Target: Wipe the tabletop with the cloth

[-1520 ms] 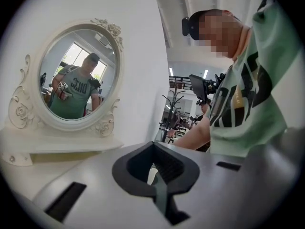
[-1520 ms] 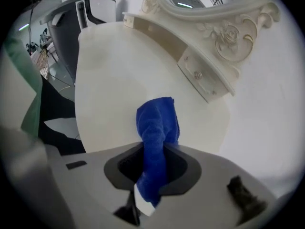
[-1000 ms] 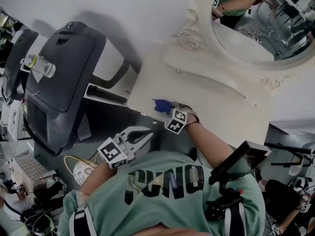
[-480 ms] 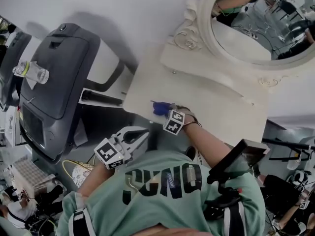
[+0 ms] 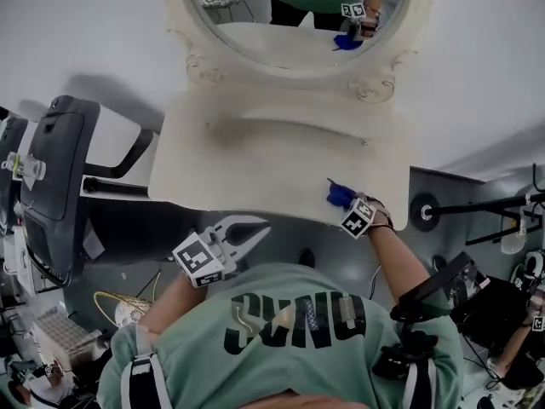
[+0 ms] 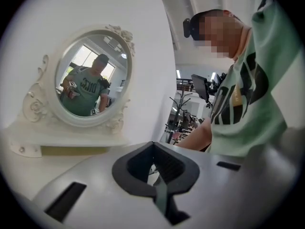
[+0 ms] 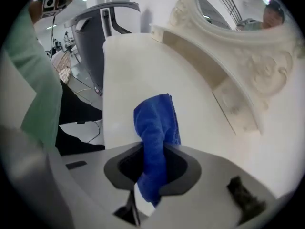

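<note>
A blue cloth [image 5: 339, 196] lies bunched on the cream tabletop [image 5: 255, 164], close to its front edge at the right. My right gripper [image 5: 347, 204] is shut on the cloth. In the right gripper view the cloth [image 7: 155, 123] rises out of the gripper [image 7: 152, 168] and droops onto the tabletop [image 7: 128, 66]. My left gripper [image 5: 249, 231] hangs below the table's front edge, off the surface, with its jaws spread and nothing between them. In the left gripper view the gripper [image 6: 155, 173] points toward the mirror.
An oval mirror [image 5: 289, 7] in an ornate cream frame stands on a raised shelf [image 5: 281, 122] at the table's back. A dark grey machine [image 5: 51, 186] stands to the left, a woven basket [image 5: 119, 309] lies on the floor, and black stands [image 5: 485, 207] are at the right.
My right gripper has carried the cloth along the table's front edge from the left part to the right part. The head view has swung to face the mirror. The left gripper stays off the table.
</note>
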A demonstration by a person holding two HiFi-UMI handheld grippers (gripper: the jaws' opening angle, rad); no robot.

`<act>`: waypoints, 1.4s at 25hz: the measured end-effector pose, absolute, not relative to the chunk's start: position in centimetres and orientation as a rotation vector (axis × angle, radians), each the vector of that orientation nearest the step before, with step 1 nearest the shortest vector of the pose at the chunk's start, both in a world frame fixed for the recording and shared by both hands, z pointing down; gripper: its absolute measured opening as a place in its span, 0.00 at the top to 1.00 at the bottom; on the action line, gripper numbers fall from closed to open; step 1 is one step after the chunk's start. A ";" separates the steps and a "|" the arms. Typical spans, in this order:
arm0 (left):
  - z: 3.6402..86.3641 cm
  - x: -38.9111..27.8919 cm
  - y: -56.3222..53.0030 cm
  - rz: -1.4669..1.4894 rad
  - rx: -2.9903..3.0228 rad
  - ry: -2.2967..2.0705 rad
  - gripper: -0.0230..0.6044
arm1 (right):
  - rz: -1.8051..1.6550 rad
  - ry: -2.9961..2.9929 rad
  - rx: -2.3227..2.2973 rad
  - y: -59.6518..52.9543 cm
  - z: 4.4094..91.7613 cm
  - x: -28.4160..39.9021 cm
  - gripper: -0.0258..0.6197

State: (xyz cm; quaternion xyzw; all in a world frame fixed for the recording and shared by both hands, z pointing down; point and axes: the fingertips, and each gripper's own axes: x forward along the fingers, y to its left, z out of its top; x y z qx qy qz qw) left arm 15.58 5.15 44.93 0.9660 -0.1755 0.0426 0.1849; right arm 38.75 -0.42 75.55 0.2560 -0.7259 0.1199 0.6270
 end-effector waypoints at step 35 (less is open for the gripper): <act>48.4 -23.8 7.6 0.049 2.503 -1.006 0.95 | -0.226 -1.926 0.011 -1.1 74.4 -19.4 0.84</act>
